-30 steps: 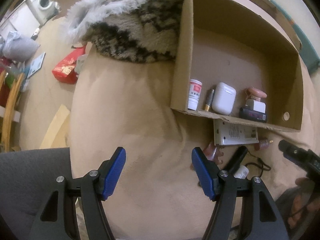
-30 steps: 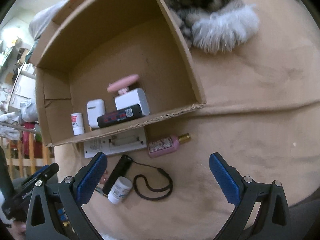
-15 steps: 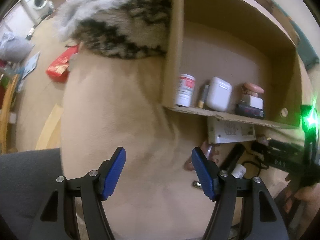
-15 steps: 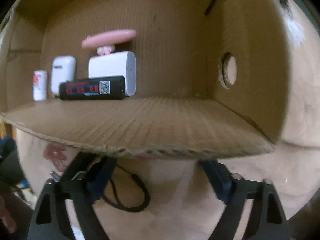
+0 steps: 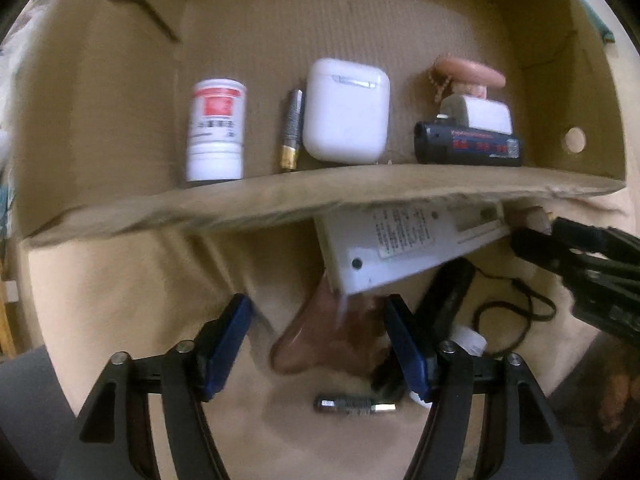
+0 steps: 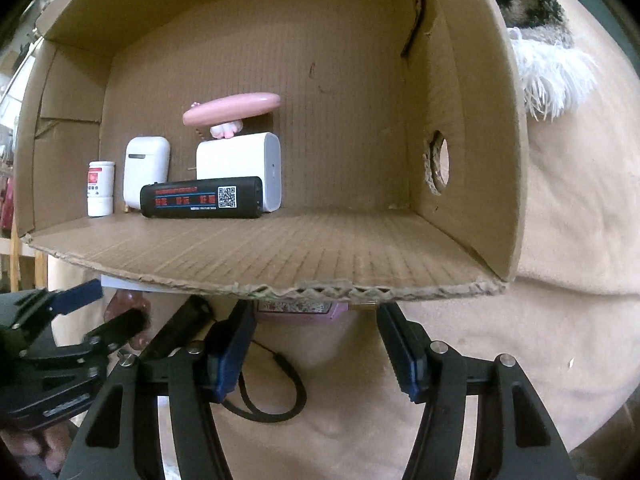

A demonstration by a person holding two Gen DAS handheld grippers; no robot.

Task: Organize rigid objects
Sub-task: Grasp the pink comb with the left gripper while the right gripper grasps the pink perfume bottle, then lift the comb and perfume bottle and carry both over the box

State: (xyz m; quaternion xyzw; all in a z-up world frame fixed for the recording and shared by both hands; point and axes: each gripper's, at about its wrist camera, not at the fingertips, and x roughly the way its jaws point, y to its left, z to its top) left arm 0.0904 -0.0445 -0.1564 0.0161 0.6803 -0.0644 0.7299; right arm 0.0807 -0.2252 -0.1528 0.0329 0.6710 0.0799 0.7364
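Straddling the brown piece (image 5: 332, 336), the left gripper (image 5: 318, 344) is gaping, gripping nothing; the right gripper (image 6: 316, 344), just closing, is flanking the pink bottle (image 6: 298, 311) untouched. Box (image 6: 256, 264) lip is risking snags.

A lived-in room of a home, with everyday small belongings on soft furnishing.

A tan, suede-like cushioned surface (image 6: 568, 240) fills the lower and right parts of both views, creased like upholstery or bedding. At the upper right of the right wrist view lies a fluffy patterned throw with white fringe (image 6: 548, 68). A reused cardboard box (image 6: 472, 128) in the middle holds personal items: a white earbud case (image 5: 346, 110), a small pill bottle (image 5: 216, 130), a battery (image 5: 292, 130). A wooden furniture frame (image 6: 16, 248) shows at the left edge of that view.
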